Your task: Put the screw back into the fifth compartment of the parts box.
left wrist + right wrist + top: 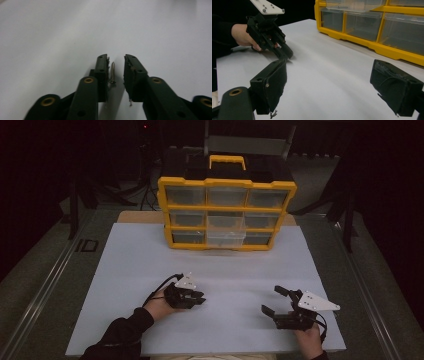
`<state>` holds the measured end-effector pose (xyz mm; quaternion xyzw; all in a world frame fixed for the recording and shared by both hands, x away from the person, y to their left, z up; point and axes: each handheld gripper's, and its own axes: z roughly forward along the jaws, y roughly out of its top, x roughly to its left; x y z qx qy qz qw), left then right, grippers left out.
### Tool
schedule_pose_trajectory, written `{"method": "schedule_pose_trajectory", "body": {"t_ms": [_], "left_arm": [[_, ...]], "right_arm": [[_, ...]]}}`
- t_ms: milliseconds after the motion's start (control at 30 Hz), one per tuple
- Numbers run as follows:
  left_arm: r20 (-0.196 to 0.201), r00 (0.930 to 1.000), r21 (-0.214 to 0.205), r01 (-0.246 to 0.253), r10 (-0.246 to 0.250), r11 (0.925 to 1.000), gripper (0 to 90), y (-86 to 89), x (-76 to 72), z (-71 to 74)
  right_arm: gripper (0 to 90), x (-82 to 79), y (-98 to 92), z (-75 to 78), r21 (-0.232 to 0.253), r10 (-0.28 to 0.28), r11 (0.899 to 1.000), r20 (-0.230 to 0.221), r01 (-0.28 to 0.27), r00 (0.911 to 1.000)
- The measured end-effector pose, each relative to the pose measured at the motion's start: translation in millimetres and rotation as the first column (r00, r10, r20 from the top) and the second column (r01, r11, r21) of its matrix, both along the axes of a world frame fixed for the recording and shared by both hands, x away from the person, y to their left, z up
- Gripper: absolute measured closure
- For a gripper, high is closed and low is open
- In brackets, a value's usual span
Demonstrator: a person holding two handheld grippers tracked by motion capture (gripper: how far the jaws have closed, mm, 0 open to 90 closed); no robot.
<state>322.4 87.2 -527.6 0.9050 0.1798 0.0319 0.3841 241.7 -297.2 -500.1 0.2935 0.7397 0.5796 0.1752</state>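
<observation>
A small metal screw (pixel 112 72) lies flat on the white tabletop (pixel 130 270). My left gripper (pixel 116 58) rests low over it with the jaws a little apart. The screw sits in the gap, close beside the left jaw, and is not clamped. In the high view the left gripper (pixel 199 299) is at the front left of the table, held by a hand in a dark sleeve. My right gripper (pixel 274 300) is at the front right, wide open with nothing between its jaws (pixel 329 75). The left gripper (pixel 285 55) also appears in the right gripper view, tips down on the table.
A yellow parts organizer (pixel 227 212) with clear drawers stands upright at the far middle of the table; its lower middle drawer (pixel 226 239) looks slightly pulled out. It also appears in the right gripper view (pixel 372 47). Bare white surface lies between the grippers and the organizer.
</observation>
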Motion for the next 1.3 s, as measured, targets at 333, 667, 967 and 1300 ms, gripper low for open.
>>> {"method": "schedule_pose_trajectory", "body": {"t_ms": [333, 667, 967, 1300], "left_arm": [[-0.003, 0.9999, 0.008, -0.017, 0.017, 0.9998, 86.4, -0.2, 0.5, -1.0], [-0.013, 0.9990, -0.030, -0.043, 0.043, 0.9986, 88.5, 5.2, 1.2, 9.3], [0.005, 0.9989, -0.055, -0.046, 0.047, 0.9974, 88.5, 8.4, 0.4, 29.7], [0.046, 0.9979, -0.076, -0.043, 0.046, 0.9962, 88.6, 7.9, -0.6, 62.8]], "right_arm": [[13.9, -0.3, 0.0, 0.2, 0.001, -0.002, 1.000, 0.000, 0.002, 1.0000], [14.0, -0.2, -0.2, 0.1, -0.001, -0.002, 1.000, 0.000, 0.002, 1.0000], [14.0, 0.2, -0.3, -0.2, 0.002, -0.001, 1.000, -0.001, 0.001, 1.0000], [14.0, -0.3, -1.6, -0.6, 0.008, -0.004, 1.000, -0.002, 0.004, 1.0000]]}}
